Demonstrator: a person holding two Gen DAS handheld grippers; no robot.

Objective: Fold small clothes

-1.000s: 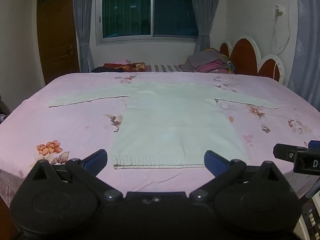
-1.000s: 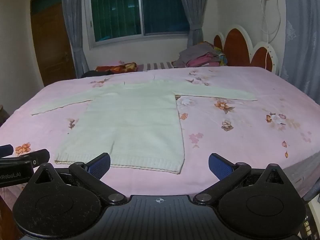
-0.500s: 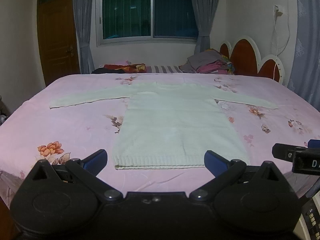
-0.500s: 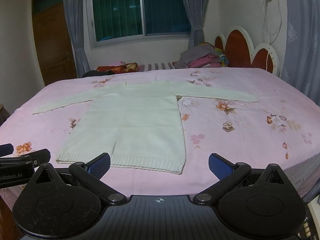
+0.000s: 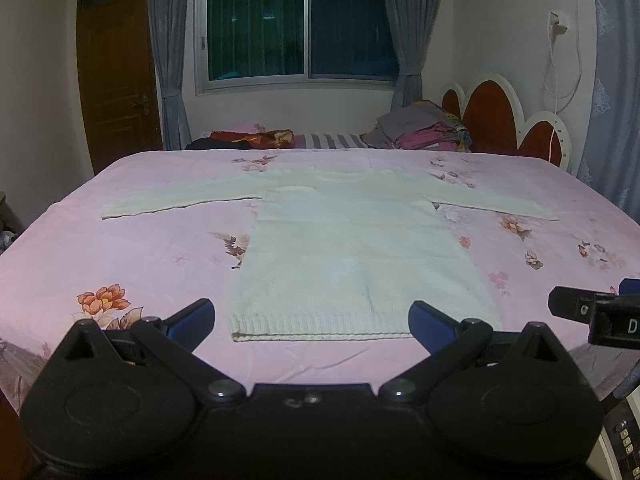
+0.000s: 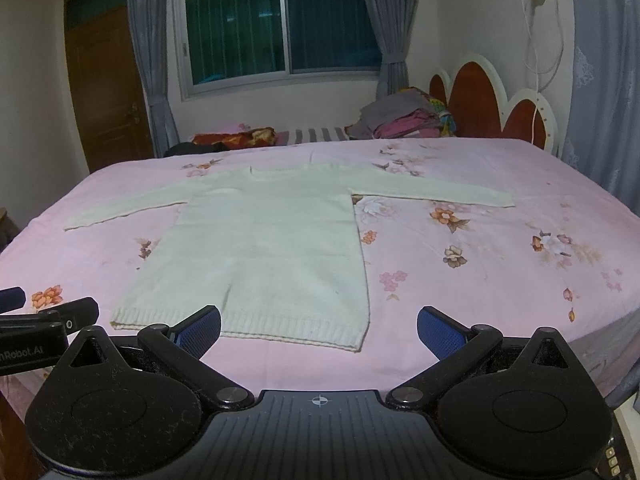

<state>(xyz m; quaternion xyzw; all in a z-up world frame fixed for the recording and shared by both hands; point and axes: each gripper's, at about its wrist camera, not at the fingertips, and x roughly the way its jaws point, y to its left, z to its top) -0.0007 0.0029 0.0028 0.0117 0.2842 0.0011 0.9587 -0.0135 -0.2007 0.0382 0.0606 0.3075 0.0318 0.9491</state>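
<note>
At the bed's [image 5: 120, 264] near edge: white sweater [image 5: 352, 256] flat, sleeves spread, hem nearest, ready for folding. Left gripper [image 5: 311, 314] and right gripper [image 6: 319, 322] hover short of the hem, jaws wide, empty.

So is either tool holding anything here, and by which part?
Nothing is held. The left tool and right tool are both open, short of the sweater, which lies flat on the bed.
</note>
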